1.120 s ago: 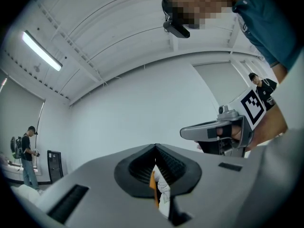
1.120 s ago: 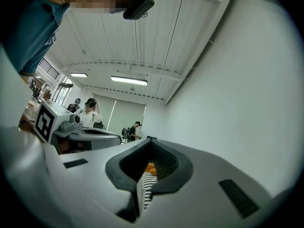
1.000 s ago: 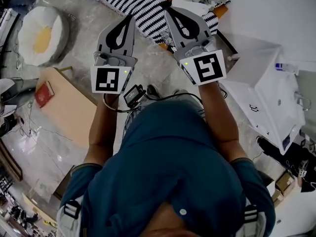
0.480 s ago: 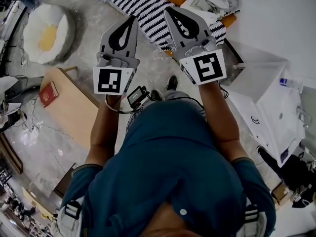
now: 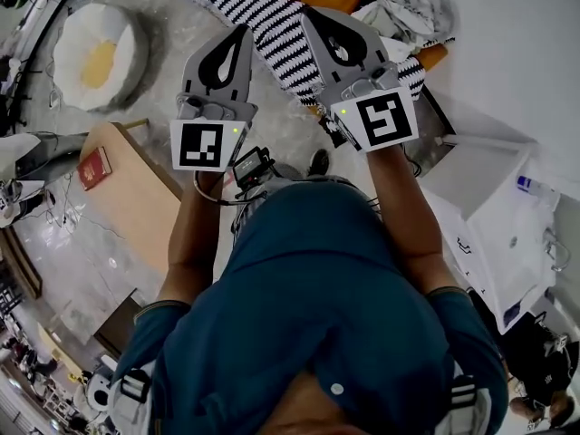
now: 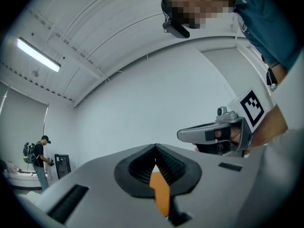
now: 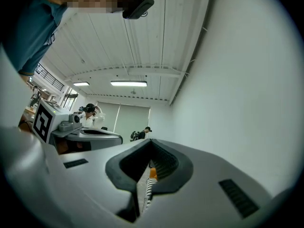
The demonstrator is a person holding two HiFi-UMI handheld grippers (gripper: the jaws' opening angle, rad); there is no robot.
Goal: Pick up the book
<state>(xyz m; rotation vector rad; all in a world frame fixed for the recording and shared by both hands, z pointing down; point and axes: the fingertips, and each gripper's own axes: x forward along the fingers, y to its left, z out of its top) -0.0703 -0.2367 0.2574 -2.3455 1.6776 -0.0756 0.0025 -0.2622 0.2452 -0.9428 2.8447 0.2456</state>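
Approach step: my grey left gripper (image 5: 241,33) and right gripper (image 5: 308,14), both closed and empty, must swing left to the small red book (image 5: 94,167).

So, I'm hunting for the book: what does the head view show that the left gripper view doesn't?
Head view only: the red book on the wooden table, and the striped cloth. Left gripper view only: a ceiling light and a distant person. Both: the left gripper and right gripper, jaws together, nothing held.
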